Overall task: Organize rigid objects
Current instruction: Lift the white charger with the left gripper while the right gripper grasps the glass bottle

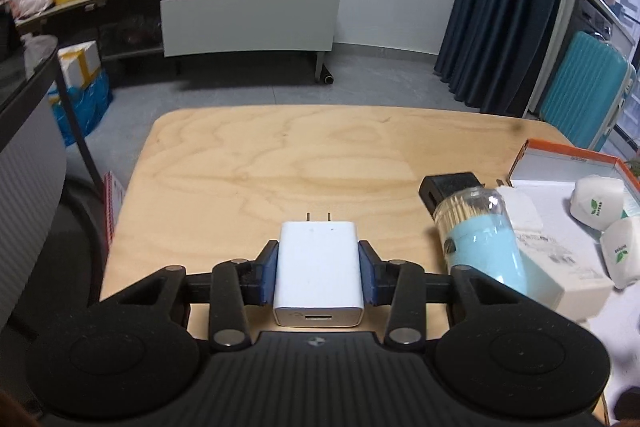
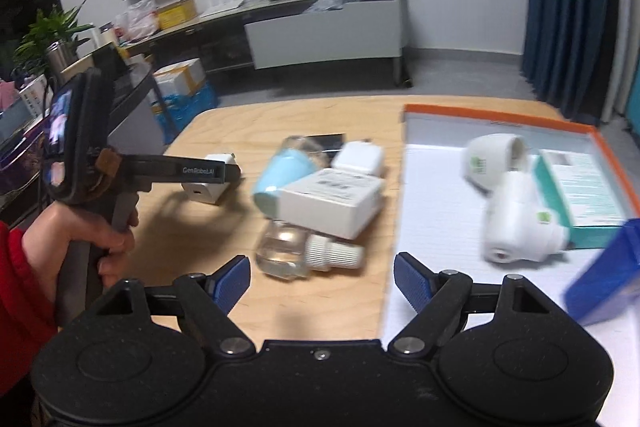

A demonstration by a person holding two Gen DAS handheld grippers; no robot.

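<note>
Blurring hides the blue box at frame edge.

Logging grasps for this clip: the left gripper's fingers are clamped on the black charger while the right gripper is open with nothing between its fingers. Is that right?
Not quite: the left gripper is clamped on the white charger, as the left wrist view shows. The black charger lies untouched on the table. The right gripper is indeed open with nothing between its fingers.

Your white charger sits lower centre, flat on the wood, prongs pointing away. Blue pads clamp both its sides.
</note>
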